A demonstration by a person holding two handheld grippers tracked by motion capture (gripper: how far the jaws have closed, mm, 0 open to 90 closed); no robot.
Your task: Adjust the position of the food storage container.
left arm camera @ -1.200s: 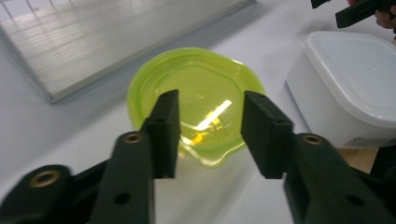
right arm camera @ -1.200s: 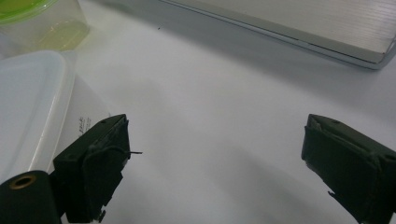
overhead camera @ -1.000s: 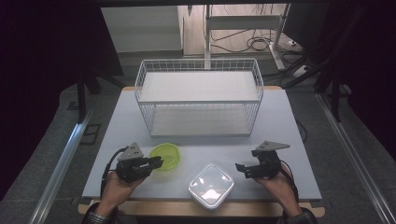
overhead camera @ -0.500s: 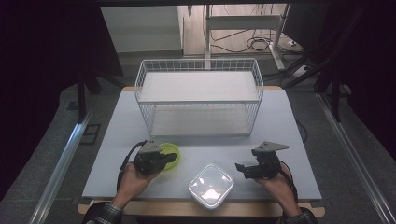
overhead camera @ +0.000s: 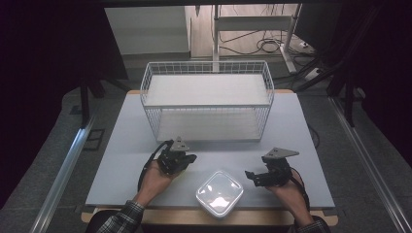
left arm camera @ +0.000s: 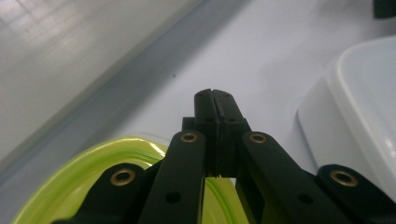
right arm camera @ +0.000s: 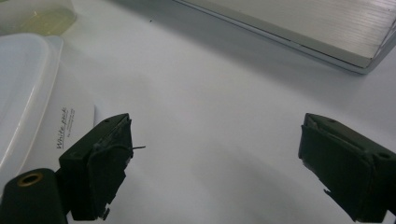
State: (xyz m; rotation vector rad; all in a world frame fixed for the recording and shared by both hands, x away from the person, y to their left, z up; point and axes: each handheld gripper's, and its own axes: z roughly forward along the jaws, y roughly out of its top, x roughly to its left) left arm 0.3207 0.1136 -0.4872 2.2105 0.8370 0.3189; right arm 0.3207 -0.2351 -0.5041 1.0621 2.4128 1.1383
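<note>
L gripper (left arm camera: 215, 100): I see its two black jaws pressed together, tips meeting w/ no gap, nothing visibly caught btwn them. Directly below the jaw arms sits a translucent yellow-green round lid (left arm camera: 88, 179), partly covered by them. At right, a white plastic container (left arm camera: 359, 107) w/ rounded corner, near the jaws but apart. Both rest on the pale table (left arm camera: 261, 51).
</note>
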